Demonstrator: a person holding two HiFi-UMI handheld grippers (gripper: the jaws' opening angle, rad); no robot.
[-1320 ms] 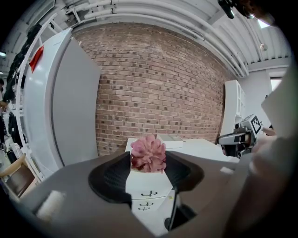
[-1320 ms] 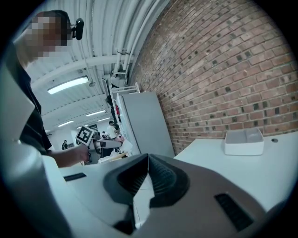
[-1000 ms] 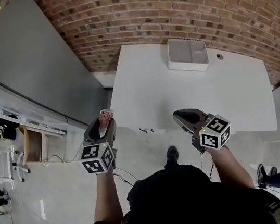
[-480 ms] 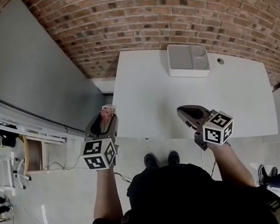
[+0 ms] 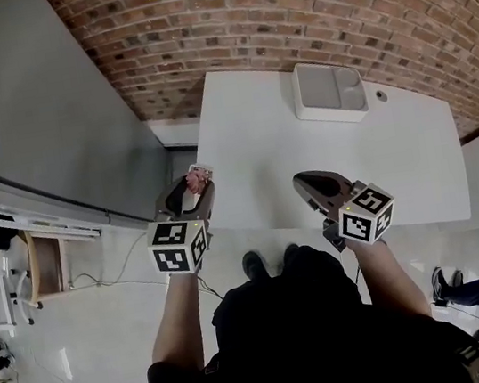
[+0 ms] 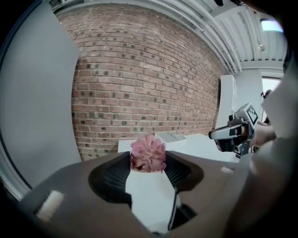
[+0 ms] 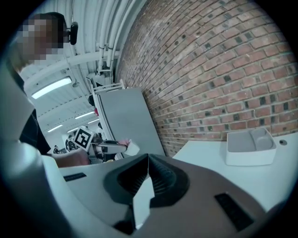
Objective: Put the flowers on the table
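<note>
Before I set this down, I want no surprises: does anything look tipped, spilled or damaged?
Nothing stands out. The pink flower sits upright in its white pot, held in the left gripper. The tray lies flat at the far edge of the white table, and nothing is spilled.

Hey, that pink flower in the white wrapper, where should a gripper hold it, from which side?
Grip the white wrapper just below the pink bloom, coming from the base end and closing on its two sides. The wrapper looks firmer than the soft bloom. The left gripper holds it this way, bloom poking past its fingers.
</note>
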